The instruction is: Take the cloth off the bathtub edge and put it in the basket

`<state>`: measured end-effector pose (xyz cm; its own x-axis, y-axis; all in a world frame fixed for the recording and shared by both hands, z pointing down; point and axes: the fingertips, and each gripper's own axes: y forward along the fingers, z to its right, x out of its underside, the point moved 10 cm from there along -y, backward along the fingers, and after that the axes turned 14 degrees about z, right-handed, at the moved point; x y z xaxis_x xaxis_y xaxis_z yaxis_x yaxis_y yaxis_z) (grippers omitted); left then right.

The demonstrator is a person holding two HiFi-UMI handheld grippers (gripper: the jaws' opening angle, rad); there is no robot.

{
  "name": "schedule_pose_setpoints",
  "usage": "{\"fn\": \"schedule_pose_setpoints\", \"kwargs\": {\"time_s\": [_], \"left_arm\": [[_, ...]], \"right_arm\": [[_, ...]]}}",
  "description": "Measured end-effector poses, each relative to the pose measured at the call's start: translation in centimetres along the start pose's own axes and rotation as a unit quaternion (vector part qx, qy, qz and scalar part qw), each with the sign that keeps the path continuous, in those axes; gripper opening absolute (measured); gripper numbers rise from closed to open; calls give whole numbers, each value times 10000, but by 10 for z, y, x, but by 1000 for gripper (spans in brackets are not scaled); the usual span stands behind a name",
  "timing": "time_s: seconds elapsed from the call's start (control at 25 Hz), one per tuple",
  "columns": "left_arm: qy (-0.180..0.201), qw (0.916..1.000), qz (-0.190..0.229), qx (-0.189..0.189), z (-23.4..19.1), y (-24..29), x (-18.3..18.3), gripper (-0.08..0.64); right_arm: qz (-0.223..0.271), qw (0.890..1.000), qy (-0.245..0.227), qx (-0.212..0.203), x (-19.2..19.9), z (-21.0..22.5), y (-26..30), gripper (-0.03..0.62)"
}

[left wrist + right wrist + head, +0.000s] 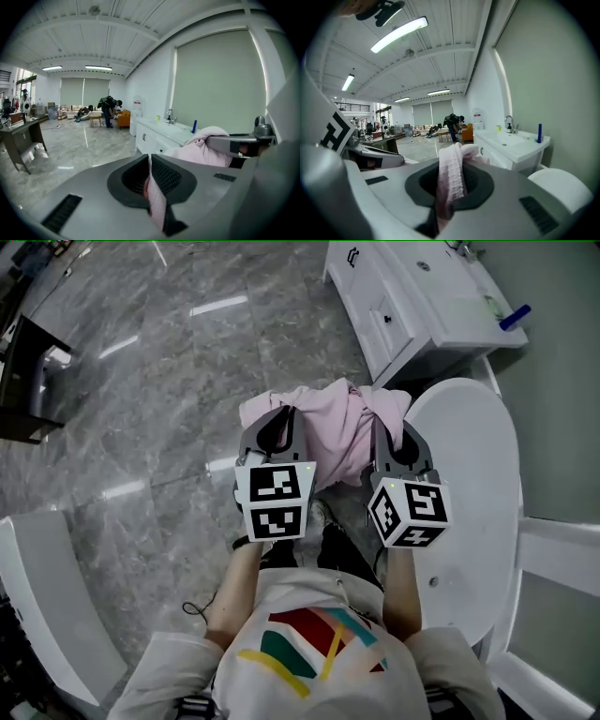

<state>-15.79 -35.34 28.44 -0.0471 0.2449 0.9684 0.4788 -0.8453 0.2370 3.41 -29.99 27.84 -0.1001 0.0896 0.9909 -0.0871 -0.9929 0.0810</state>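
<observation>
A pale pink cloth hangs spread between my two grippers, held up in the air beside the white bathtub. My left gripper is shut on the cloth's left part; a pink fold is pinched between its jaws. My right gripper is shut on the right part, with bunched pink fabric clamped in its jaws. In the left gripper view the rest of the cloth drapes toward the right gripper. No basket shows in any view.
A white vanity cabinet with a sink stands beyond the tub, a blue bottle on it. Grey marble floor stretches to the left, with a dark desk at far left. People are far off in the room.
</observation>
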Motion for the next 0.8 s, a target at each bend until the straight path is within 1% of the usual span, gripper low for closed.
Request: {"fn": "schedule_pose_setpoints", "kwargs": {"time_s": [0.24,0.4,0.52,0.8], "left_arm": [[-23,9989,-67,-454,-11,7,0,37],[-23,9979,-111,-643,-14,16,0,37],[-28,9976,-122,-680,-15,23,2,37],[69,9979,-231,-599,-13,46,9,37]], "right_arm": [[-131,9992,49,-386,6,5,28,31],[-184,9982,50,-562,8,11,44,31],[-211,9978,7,-623,9,14,53,31],[-325,9979,-39,-560,19,25,63,31]]}}
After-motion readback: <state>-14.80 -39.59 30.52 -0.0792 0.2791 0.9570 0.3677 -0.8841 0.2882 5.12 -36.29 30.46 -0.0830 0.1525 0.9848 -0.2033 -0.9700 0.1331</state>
